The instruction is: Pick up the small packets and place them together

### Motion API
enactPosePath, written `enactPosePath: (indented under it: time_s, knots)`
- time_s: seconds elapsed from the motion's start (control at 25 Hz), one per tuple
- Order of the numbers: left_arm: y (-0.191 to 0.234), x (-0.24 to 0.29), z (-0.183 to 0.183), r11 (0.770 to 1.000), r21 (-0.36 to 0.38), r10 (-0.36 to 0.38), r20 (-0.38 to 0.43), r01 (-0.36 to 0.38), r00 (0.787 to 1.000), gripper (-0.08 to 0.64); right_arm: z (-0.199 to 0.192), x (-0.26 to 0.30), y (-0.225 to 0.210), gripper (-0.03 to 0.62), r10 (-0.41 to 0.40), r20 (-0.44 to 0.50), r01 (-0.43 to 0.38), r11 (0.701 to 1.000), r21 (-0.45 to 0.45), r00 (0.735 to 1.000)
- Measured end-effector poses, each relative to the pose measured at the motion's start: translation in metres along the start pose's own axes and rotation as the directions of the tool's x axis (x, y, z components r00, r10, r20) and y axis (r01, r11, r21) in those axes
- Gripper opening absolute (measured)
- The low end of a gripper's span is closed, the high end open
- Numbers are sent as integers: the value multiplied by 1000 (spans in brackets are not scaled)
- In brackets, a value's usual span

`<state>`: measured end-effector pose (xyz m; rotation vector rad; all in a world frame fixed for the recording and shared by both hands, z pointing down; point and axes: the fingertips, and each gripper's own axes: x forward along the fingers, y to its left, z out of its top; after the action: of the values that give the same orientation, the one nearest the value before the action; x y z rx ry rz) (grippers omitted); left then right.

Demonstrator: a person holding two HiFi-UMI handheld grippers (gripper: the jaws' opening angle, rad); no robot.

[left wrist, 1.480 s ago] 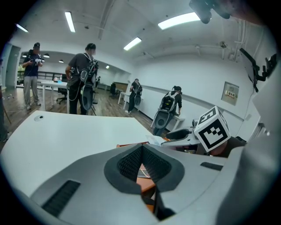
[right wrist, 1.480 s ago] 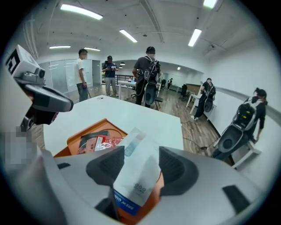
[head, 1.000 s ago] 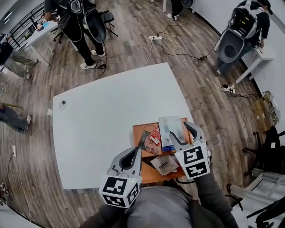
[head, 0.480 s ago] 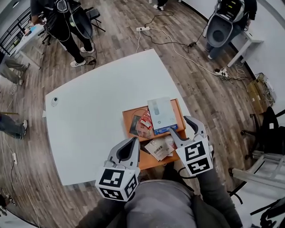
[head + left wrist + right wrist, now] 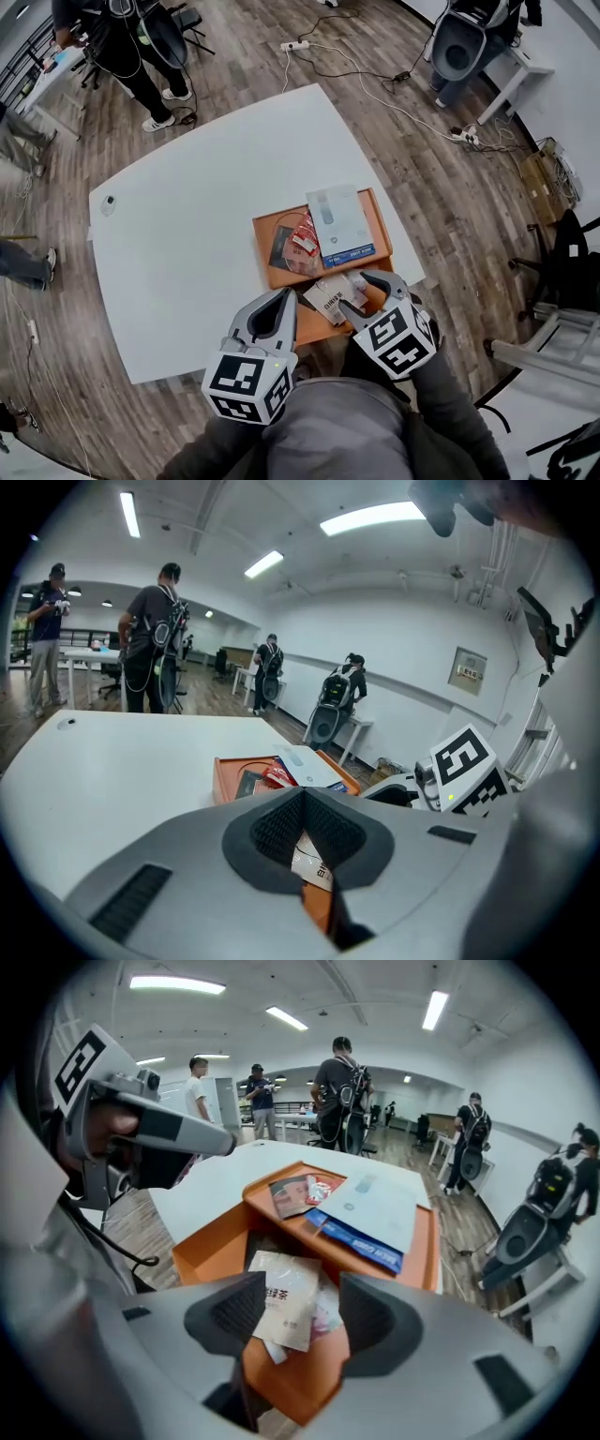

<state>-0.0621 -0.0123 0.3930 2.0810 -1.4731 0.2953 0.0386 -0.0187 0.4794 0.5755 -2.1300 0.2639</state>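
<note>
beige packet [image 5: 330, 302] in the near end of the orange tray [image 5: 264, 230], under the right gripper [image 5: 367, 291], jaws wide apart, not pinching | left gripper [image 5: 283, 298] closed, empty | white table [image 5: 187, 244], wood floor [image 5: 422, 169] | only gripper views catch ceiling lights [image 5: 178, 983]; only the head view shows floor cables [image 5: 375, 84]

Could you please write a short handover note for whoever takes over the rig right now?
Left tool: shut, empty, beside the near part of the orange tray.
Right tool: open, above the beige packet, not gripping it.
Things: the beige packet and a pink packet lie in the tray's near section; a red packet and a dark packet in the far section, beside a white-and-blue box.
Done: nothing gathered.
Left: pick up the packets and place them together.
</note>
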Motion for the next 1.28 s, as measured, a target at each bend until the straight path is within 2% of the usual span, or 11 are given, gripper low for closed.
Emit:
enactPosePath:
  time_s: [0.16,0.28,0.44,0.76,0.8,0.84,0.92,0.96,1.16,1.28]
  knots:
    - [10,-5,-5,1000,-15,21,-5,-21,1000,-3,-6,20,17,233,59,-64,-62,997,-52,996]
    - [22,-9,-5,999,-29,44,-4,-44,999,-3,-8,34,27,264,94,-116,-105,990,-91,989]
    - [37,-13,-7,996,-48,69,-9,-70,998,-3,-12,51,38,308,138,-164,-156,983,-98,977]
    - [50,-13,-11,994,-69,86,-33,-88,996,-3,-14,62,31,311,115,-185,-135,986,-98,976]
    - [49,-13,-12,994,-69,85,-36,-88,996,-3,-13,62,30,302,112,-182,-131,987,-98,977]
    - [49,-13,-13,994,-69,84,-39,-87,996,-3,-13,62,30,262,108,-179,-127,987,-98,978]
    - [48,-12,-14,994,-67,83,-41,-85,996,-3,-13,61,32,144,105,-176,-125,986,-107,979]
    - [47,-13,-14,994,-65,83,-40,-85,996,-3,-14,62,33,107,105,-176,-127,986,-113,979]
    - [41,-16,-12,995,-55,81,-26,-82,996,-3,-11,55,42,57,118,-163,-140,981,-135,980]
    - [35,-20,-8,996,-45,74,-9,-74,997,-3,3,41,49,46,140,-108,-153,981,-123,984]
